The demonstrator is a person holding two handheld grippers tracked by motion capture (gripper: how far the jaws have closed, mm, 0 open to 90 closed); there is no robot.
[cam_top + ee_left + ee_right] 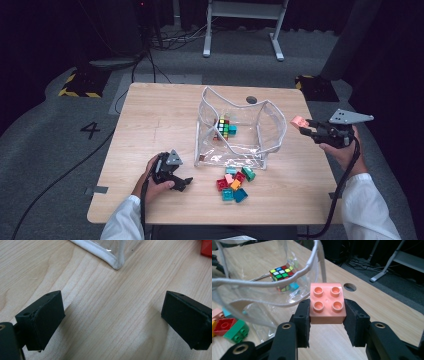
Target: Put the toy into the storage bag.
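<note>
Both hands apart: right gripper (327, 322) raised, seemingly level, clamping pink brick (327, 303).

Bright, evenly lit table (150, 115), dark surroundings, soft shadows

brick: pink-orange plastic block (327, 303), square, four round studs on top in a two-by-two set
state: clamped on two opposite sides between the pads of the right claw (326, 321), whole and clean
pose: studs up, top face tipped slightly toward the camera in the right gripper view
place: held in the air off the right edge of the desk (150, 130) in the high view, beside the clear bag's (235, 127) right wall and near its white rim
height: looks about level with the bag's rim, though the angle makes that hard to judge
</note>
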